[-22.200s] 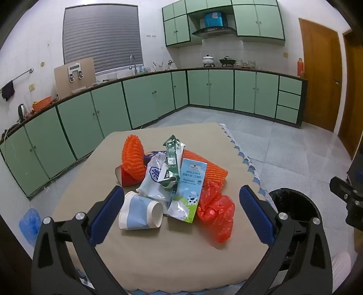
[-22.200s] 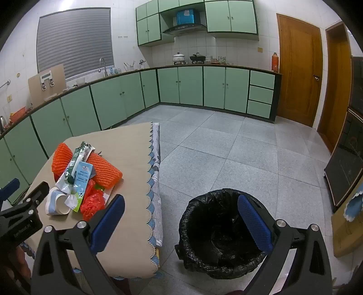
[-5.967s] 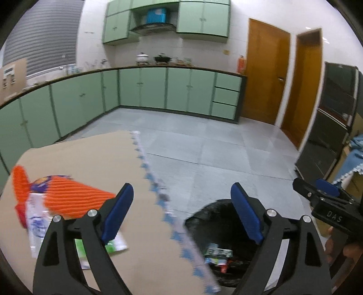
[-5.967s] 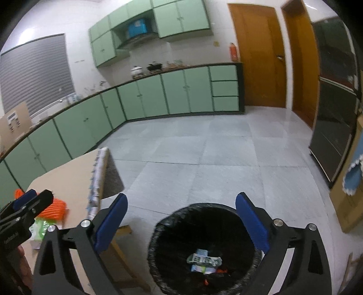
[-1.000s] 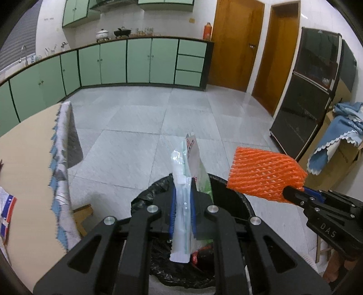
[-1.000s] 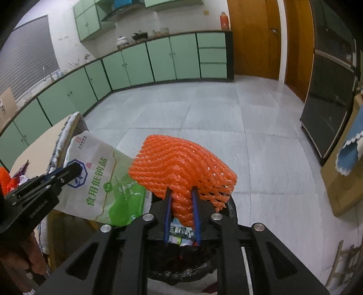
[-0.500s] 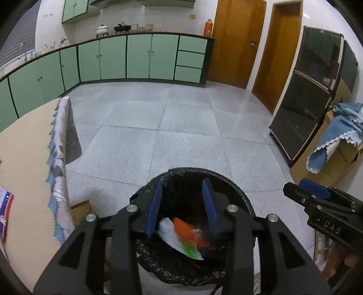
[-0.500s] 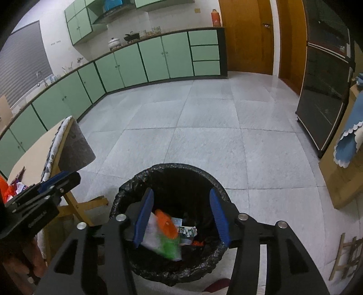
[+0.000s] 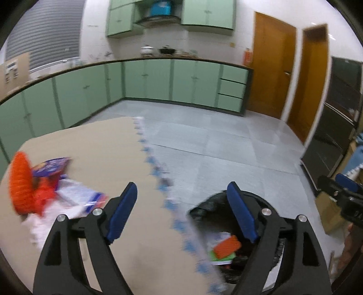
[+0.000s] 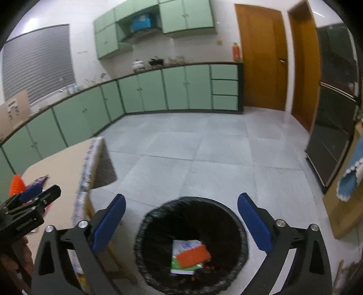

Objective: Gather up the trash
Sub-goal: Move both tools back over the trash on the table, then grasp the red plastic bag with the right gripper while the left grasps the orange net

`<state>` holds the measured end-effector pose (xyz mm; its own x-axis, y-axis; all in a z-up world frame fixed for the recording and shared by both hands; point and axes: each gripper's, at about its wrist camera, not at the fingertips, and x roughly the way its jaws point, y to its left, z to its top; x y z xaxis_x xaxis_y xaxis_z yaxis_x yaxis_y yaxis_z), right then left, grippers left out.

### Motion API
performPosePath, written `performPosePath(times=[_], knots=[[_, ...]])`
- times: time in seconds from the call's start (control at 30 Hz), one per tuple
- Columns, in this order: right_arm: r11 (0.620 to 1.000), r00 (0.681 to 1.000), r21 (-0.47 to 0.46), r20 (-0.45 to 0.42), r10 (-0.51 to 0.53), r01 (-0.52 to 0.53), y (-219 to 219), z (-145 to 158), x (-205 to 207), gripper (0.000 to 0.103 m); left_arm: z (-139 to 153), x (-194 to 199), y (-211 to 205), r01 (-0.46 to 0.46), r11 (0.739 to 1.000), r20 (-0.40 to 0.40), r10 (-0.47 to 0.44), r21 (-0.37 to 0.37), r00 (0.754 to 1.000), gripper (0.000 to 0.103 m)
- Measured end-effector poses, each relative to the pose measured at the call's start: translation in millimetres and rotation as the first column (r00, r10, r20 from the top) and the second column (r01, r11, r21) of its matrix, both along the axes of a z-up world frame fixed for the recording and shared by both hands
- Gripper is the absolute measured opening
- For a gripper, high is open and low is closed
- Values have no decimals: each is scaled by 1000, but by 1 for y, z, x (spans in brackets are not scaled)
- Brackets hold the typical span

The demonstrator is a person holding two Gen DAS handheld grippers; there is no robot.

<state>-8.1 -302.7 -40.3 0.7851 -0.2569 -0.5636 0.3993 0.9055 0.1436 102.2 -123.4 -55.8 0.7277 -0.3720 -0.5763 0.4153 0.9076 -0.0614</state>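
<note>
The right claw point(image 10: 181, 217) gapes wide and empty; the bin point(image 10: 229, 270) sits low in the frame between its fingers, orange netting point(image 10: 192, 254) inside. The left claw point(image 9: 181, 208) is wide too, with leftover trash point(image 9: 40, 192) at left on the counter point(image 9: 102, 147).

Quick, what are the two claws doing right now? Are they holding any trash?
Left claw: open, holding nothing.
Right claw: open, holding nothing, above the trash bin.

Home kitchen: green cabinets point(image 10: 145, 93), range hood point(image 9: 156, 19), pots point(image 10: 156, 61) on counter.
</note>
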Motion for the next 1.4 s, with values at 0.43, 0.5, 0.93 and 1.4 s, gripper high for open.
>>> performPosePath(times=[0.43,0.5,0.93,1.4], knots=[[965,964,-30,48,261,-260,127,9,60,97,19,1,155,-317,948,34,316,22,948,80],[953,952,-40,54,303,-301,149,8,70,97,19,4,179,-358,933,24,358,21,933,80],[872,871,-67,51,489,-485,253,1,133,96,18,10,273,-482,876,12,482,27,876,80],[785,783,6,-66,619,-620,316,-33,185,69,11,28,319,-541,841,7,541,34,841,80]])
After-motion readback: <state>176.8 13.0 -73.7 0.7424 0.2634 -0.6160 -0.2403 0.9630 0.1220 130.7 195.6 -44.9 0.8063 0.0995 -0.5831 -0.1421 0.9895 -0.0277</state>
